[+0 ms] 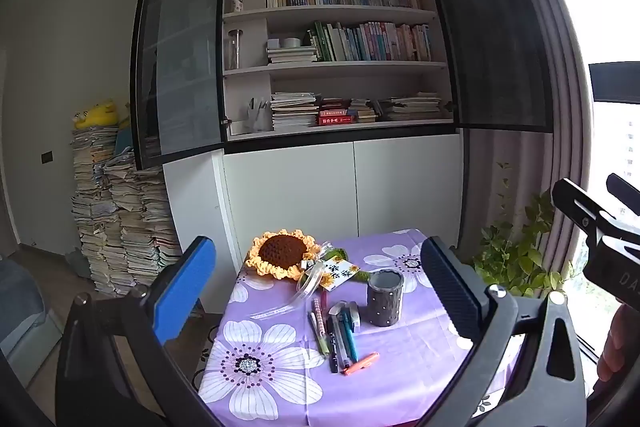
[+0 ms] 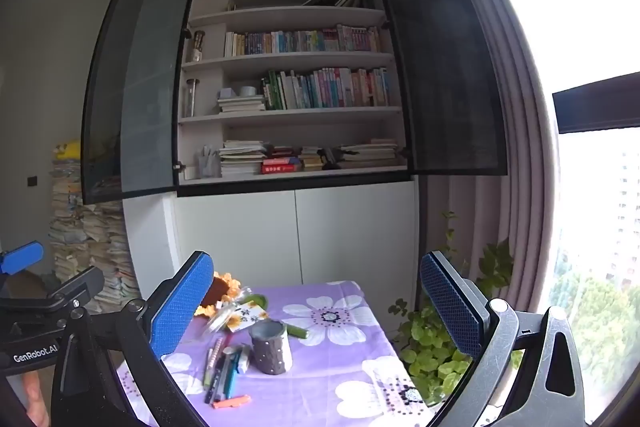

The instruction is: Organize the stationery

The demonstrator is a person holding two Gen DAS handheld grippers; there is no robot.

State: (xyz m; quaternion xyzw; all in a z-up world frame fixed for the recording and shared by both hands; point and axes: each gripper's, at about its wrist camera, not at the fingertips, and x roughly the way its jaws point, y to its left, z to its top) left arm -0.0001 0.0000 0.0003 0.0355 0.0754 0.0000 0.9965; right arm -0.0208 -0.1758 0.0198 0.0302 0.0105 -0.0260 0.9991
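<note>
A dark grey studded pen cup [image 1: 385, 297] [image 2: 271, 347] stands upright on the purple flowered tablecloth [image 1: 400, 379] [image 2: 344, 359]. Left of it lie several pens [image 1: 334, 335] [image 2: 222, 367], with an orange one [image 1: 360, 363] [image 2: 232, 402] nearest me and a small white correction tape [image 1: 351, 313] among them. My left gripper [image 1: 316, 291] hovers open in front of the table, well short of the pens, nothing between its fingers. My right gripper [image 2: 316, 307] is open too, level and empty, also short of the table. Each gripper shows at the edge of the other's view.
A crocheted sunflower [image 1: 282, 253] [image 2: 222, 289] with ribbon and card lies at the table's back left. Behind stands a bookcase [image 1: 340, 27] [image 2: 292, 87] with both doors open. A potted plant [image 1: 520, 251] [image 2: 436, 339] is at the right; stacked papers [image 1: 116, 223] at the left.
</note>
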